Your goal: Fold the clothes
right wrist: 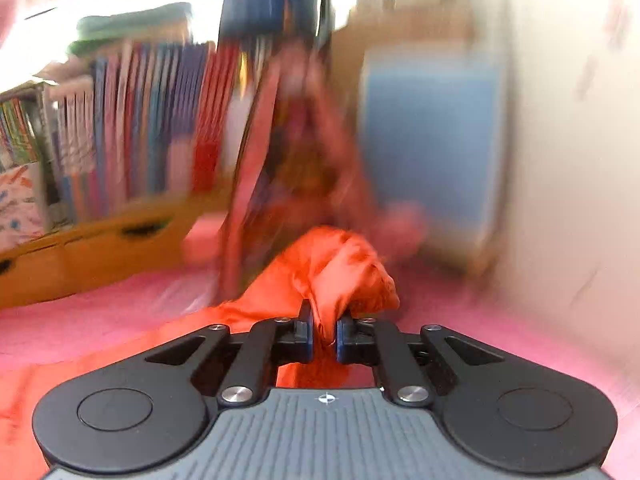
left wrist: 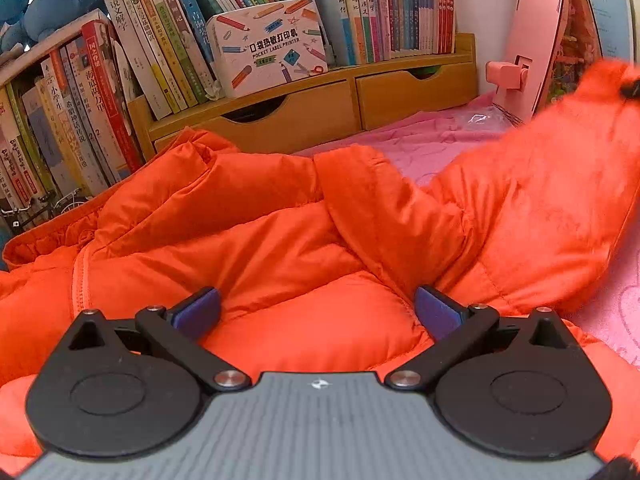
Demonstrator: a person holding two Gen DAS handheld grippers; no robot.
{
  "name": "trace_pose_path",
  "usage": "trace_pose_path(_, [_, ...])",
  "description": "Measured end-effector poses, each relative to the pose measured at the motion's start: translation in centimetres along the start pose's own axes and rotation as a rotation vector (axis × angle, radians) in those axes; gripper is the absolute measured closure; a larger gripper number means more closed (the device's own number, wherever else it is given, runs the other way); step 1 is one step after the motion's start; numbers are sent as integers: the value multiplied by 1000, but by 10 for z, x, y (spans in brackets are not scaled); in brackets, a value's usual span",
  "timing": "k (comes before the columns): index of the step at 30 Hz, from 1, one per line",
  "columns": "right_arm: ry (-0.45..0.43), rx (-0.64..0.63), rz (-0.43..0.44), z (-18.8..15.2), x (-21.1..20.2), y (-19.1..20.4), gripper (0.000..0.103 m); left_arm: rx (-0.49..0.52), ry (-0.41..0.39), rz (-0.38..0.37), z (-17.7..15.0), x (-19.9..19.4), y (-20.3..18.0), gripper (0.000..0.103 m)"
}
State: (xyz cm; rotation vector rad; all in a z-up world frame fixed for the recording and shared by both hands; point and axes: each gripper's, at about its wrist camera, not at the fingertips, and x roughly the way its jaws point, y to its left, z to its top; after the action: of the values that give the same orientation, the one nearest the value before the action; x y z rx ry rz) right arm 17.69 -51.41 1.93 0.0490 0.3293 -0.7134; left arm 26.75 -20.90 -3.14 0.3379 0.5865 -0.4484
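Observation:
An orange puffer jacket [left wrist: 280,240] lies crumpled on a pink bedspread [left wrist: 432,140], zipper at the left. My left gripper [left wrist: 316,308] stands open low over the jacket's body, its blue pads [left wrist: 198,312] wide apart with padded fabric bulging between them, not pinched. At the right, one part of the jacket [left wrist: 560,160] rises off the bed, blurred. In the right wrist view my right gripper [right wrist: 324,334] is shut on a bunched fold of the orange jacket [right wrist: 340,268], which it holds up above the bedspread [right wrist: 100,312]. The surroundings there are smeared by motion.
A wooden shelf unit with two drawers [left wrist: 320,108] and rows of books [left wrist: 168,40] runs along the back. A label printer box [left wrist: 268,48] stands on it. A pink cardboard house model [left wrist: 548,40] stands at the back right, close to the raised jacket part.

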Motion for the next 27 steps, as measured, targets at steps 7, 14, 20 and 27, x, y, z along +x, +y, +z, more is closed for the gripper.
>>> trace_pose_path(7, [148, -118, -170, -5, 49, -21, 91, 0, -4, -22, 0, 0, 1, 0])
trace_pose_path(14, [98, -150, -262, -8, 10, -17, 25, -1, 0, -15, 1, 1, 1, 0])
trace_pose_path(20, [-48, -295, 274, -8, -69, 78, 40, -71, 0, -4, 0, -19, 12, 0])
trace_pose_path(27, [19, -490, 774, -48, -112, 215, 52, -83, -40, 163, -44, -82, 74, 0])
